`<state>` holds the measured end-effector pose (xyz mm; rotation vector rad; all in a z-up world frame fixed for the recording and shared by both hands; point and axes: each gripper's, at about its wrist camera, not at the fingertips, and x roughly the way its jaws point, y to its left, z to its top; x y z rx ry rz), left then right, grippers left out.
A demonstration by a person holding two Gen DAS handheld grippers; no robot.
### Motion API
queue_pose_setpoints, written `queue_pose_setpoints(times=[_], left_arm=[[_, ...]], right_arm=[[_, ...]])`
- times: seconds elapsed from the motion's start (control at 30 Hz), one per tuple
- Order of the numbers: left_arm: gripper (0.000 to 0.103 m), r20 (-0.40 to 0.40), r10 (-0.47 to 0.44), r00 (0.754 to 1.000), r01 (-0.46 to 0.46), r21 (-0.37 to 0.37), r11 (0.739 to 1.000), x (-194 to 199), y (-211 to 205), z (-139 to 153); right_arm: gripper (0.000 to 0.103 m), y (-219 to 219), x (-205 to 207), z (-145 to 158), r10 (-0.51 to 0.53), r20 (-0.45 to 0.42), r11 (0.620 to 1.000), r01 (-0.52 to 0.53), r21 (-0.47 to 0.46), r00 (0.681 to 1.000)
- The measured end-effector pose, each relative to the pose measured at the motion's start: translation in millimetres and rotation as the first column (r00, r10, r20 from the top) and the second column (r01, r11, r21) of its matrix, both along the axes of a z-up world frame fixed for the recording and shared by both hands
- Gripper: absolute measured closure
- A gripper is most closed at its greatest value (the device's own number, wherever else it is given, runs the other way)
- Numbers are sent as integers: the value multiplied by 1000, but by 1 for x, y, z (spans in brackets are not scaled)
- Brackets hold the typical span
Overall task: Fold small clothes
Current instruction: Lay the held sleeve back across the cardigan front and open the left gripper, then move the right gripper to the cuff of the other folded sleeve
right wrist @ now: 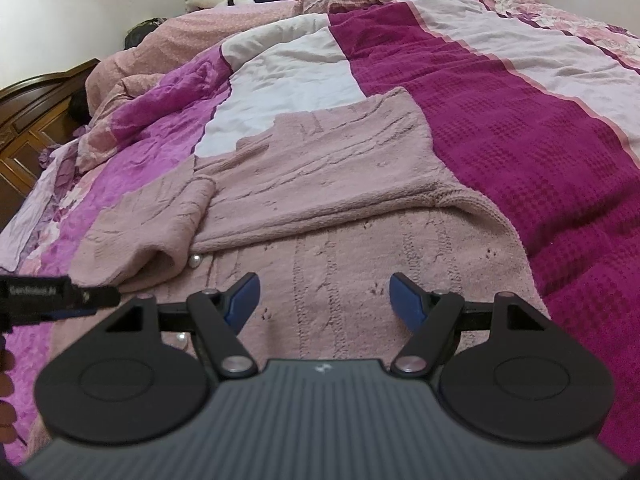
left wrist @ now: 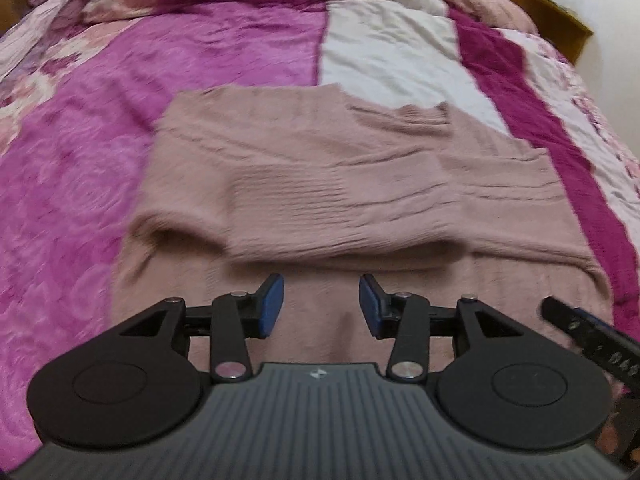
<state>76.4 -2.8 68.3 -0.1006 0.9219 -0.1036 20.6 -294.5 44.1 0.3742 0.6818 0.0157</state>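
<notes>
A dusty-pink knit sweater (left wrist: 320, 184) lies flat on the bed with both sleeves folded across its body; it also shows in the right wrist view (right wrist: 320, 184). A pearl button (right wrist: 195, 261) sits by the folded left sleeve. My left gripper (left wrist: 321, 306) is open and empty, just above the sweater's near hem. My right gripper (right wrist: 324, 300) is open and empty, over the near part of the sweater. The right gripper's finger shows at the right edge of the left wrist view (left wrist: 588, 328), and the left gripper's at the left edge of the right wrist view (right wrist: 60, 292).
The bed is covered by a quilt (left wrist: 80, 160) in magenta, white and floral pink panels, also in the right wrist view (right wrist: 540, 160). A wooden headboard (right wrist: 36, 120) and crumpled bedding (right wrist: 160, 72) lie at the far left. A wooden bed edge (left wrist: 560, 12) runs at the upper right.
</notes>
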Motion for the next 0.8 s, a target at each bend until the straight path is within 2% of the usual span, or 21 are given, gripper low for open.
queue_pose_setpoints(times=[0.3, 0.5, 0.63, 0.8], left_arm=[[53, -13, 142, 990, -142, 13, 990, -14, 57, -1], [53, -7, 205, 979, -205, 29, 978, -22, 89, -1], [53, -6, 228, 974, -227, 42, 973, -26, 102, -3], [53, -18, 233, 972, -232, 23, 972, -29, 108, -8]], right_arm=[[30, 19, 4, 15, 74, 22, 997, -73, -21, 997], [30, 50, 15, 30, 171, 45, 984, -168, -63, 984], [30, 78, 25, 39, 251, 65, 965, -245, -90, 966], [30, 119, 36, 47, 363, 78, 926, -351, -139, 928]])
